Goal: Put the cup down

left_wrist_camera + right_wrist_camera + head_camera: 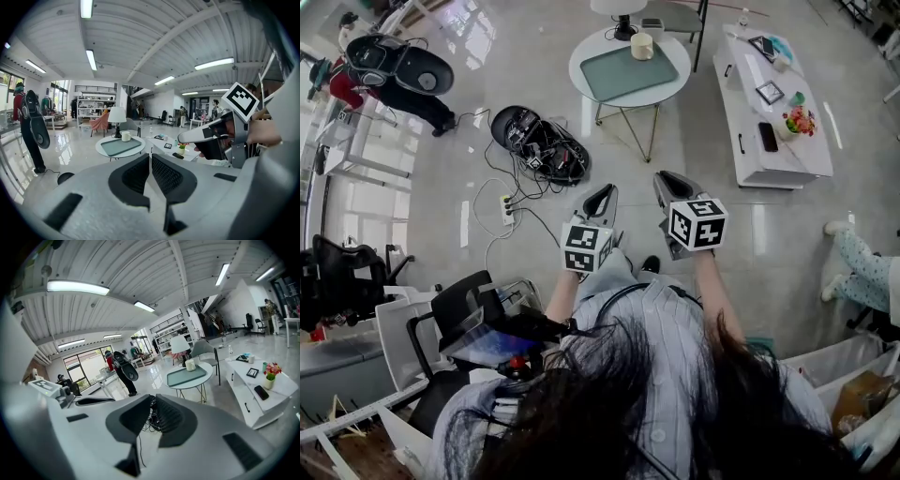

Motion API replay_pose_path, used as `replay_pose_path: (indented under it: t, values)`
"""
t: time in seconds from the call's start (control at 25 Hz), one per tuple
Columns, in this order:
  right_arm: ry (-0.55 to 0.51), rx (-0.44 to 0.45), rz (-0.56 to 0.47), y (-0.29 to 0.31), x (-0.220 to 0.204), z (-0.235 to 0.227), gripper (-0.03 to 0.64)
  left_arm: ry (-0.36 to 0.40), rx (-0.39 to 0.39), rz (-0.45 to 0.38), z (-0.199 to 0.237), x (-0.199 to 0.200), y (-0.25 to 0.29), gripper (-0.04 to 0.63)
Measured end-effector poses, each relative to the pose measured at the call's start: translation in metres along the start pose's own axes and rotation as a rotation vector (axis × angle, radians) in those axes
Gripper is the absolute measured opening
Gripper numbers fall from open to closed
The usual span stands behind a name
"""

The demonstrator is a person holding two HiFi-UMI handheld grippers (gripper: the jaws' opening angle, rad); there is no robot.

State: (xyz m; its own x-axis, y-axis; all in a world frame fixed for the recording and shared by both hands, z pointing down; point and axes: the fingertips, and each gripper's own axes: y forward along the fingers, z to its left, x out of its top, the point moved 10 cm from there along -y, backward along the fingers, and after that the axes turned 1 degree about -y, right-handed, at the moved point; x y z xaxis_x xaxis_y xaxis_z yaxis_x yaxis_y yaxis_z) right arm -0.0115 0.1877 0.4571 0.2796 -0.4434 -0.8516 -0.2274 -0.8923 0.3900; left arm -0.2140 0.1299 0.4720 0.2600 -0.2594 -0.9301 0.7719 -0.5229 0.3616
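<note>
1. One cup [642,46] stands on the round desk [581,80] at the top middle of the head view. It sits at the upper right corner of the single green tray [623,73], well apart from both tools.
2. There are two desks. One is the round one, and the other is a long white desk [748,103] at the upper right, which carries small items and one flower pot [799,120].
3. Two tools are held side by side at the centre of the head view, above the floor.
4. The left tool [602,197] has its jaws pressed together, with nothing between them, and it touches nothing.
5. The right tool [673,183] also has its jaws closed together. It is empty and pointed toward the round desk.
</note>
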Motion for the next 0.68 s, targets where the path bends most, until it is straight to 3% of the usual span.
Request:
replay_pose_path:
  t: [0.68]
  values:
    - [-0.003, 0.02, -0.008, -0.012, -0.006, 0.001, 0.058, 0.016, -0.016, -0.012, -0.022, -0.002, -0.002, 0.023]
